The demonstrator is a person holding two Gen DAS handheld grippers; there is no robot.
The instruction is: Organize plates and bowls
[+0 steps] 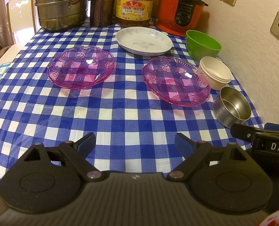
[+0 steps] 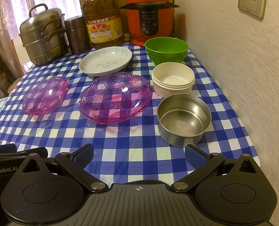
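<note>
Nothing's stacked yet; both grippers hang empty with fingers spread wide; the steel bowl (image 2: 183, 119) sits dead ahead of the right gripper (image 2: 138, 155), just beside the near pink plate (image 2: 115, 98); left gripper (image 1: 135, 143) is further off, so I'd guess right goes first.

black grippers (image 1: 135, 143), blue-padded jaws, silver pivot screws

A home kitchen or dining corner: a checked-cloth desk (image 2: 131, 150) against the wall carries a red electric pressure cooker (image 2: 149, 18), steel steamer pot (image 2: 42, 37) and peanut-oil jug (image 2: 102, 22) at its far end.
</note>
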